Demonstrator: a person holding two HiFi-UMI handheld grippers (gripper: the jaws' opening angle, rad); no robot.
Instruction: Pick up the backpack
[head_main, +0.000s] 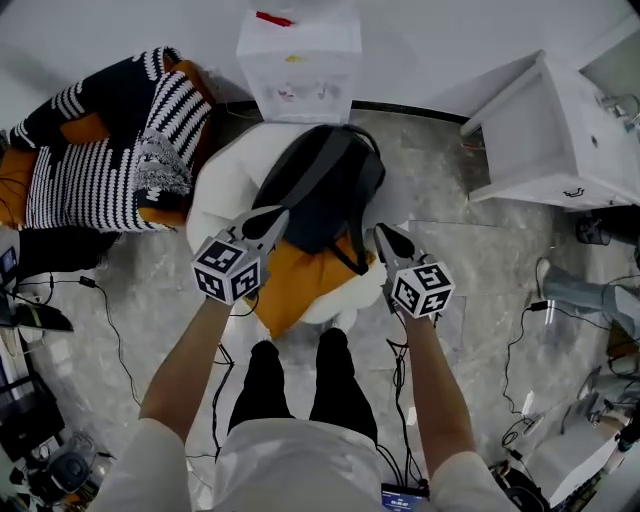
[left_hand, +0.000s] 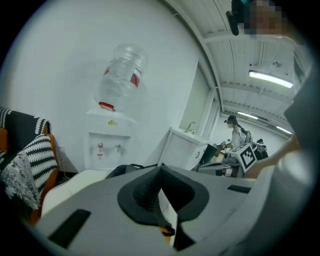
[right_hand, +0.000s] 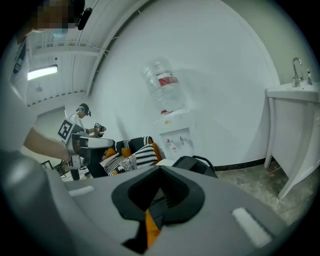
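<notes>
- The backpack (head_main: 318, 190), black with a grey panel down its back, lies just above the centre of the head view. It rests on a white padded seat (head_main: 222, 185), and its lower end lies over an orange cushion (head_main: 300, 285) on that seat.
- My left gripper (head_main: 272, 218) has its tip at the backpack's lower left edge. Its jaws are pressed together with nothing between them. I cannot tell from here whether the tip touches the fabric.
- My right gripper (head_main: 384, 236) sits just beside the backpack's lower right corner, near a dangling black strap (head_main: 352, 258). Its jaws are also together and empty.
- In both gripper views the backpack's dark top shows beyond the closed jaw tips, with a sliver of orange below them.
- The operator's legs in black trousers (head_main: 300, 385) stand at the bottom centre, close to the seat's near edge.
- A white water dispenser (head_main: 298, 55) stands against the wall at the top centre, directly behind the seat. The gripper views show a clear bottle on top of it.
- A black-and-white striped throw (head_main: 110, 150) lies over an orange sofa in the upper left.
- A white sink cabinet (head_main: 545, 135) fills the upper right.
- Cables (head_main: 105, 320) trail over the grey floor at lower left.
</notes>
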